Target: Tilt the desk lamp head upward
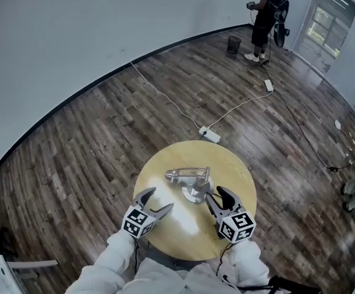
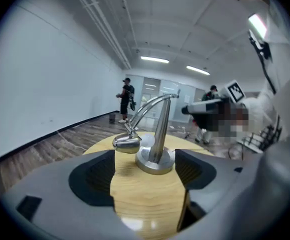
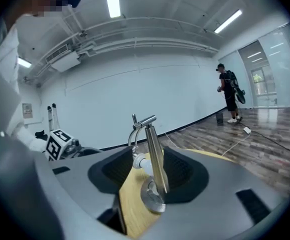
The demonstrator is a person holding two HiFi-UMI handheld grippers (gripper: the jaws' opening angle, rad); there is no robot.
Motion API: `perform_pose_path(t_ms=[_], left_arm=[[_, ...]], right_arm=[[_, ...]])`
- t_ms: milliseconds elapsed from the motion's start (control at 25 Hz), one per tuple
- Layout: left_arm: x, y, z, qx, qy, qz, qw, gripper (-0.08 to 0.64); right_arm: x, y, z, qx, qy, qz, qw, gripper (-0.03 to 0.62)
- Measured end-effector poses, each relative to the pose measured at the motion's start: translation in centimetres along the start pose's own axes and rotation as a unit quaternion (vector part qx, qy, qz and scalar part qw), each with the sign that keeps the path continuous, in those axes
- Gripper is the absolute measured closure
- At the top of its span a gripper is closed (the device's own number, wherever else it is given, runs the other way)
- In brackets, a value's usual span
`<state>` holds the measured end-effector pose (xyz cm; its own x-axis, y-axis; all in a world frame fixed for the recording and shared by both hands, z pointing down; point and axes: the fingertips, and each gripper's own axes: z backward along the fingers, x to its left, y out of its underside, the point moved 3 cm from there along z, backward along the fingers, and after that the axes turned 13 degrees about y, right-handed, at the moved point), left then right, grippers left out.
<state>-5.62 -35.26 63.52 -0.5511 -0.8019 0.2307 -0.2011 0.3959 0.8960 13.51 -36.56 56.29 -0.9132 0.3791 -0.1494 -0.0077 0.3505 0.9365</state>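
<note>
The left hand-held gripper (image 1: 158,202) and right hand-held gripper (image 1: 219,196) gape empty, lower centre. Pushing the lamp head (image 1: 176,176) up unbraced may topple the desk lamp (image 1: 195,192).

desk lamp (image 1: 190,175) on round table (image 1: 159,164) | left tongs (image 1: 161,198) spread | right tongs (image 1: 215,193) spread, just beside lamp

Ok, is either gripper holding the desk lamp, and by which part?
Nothing is held. The left gripper and right gripper both have their jaws apart, not closed on the desk lamp standing on the table.
</note>
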Motion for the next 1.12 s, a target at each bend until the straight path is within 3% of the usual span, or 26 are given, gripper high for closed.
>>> perform_pose_path(t_ms=[80, 160, 320, 480, 680, 840, 1120], left_arm=[[2.5, 1.0, -1.2, 0.048, 0.044, -0.068, 0.9956, 0.196], [5.0, 1.2, -2.3, 0.069, 0.091, -0.105, 0.9878, 0.196], [8.9, 0.6, -4.6, 0.053, 0.165, -0.103, 0.9795, 0.196], [9.9, 0.4, -7.3, 0.038, 0.225, -0.097, 0.9687, 0.196], [9.8, -0.2, -9.2, 0.015, 0.27, -0.097, 0.958, 0.203], [9.2, 0.0, -9.9, 0.02, 0.298, -0.11, 0.9479, 0.28], [9.3, -0.1, -9.6, 0.026, 0.295, -0.115, 0.9483, 0.284]], right_arm=[[0.2, -0.7, -1.6, -0.002, -0.04, 0.028, 0.999, 0.411], [0.4, -1.1, -3.1, 0.0, -0.075, 0.053, 0.996, 0.411], [-0.2, -1.2, -6.1, -0.008, -0.1, 0.062, 0.993, 0.407], [0.0, -0.9, -8.4, -0.009, -0.116, 0.074, 0.99, 0.408], [0.4, -0.3, -9.4, -0.008, -0.136, 0.108, 0.985, 0.448], [0.3, -0.3, -9.7, -0.011, -0.147, 0.116, 0.982, 0.451], [0.3, -0.3, -9.7, 0.003, -0.148, 0.13, 0.98, 0.454]])
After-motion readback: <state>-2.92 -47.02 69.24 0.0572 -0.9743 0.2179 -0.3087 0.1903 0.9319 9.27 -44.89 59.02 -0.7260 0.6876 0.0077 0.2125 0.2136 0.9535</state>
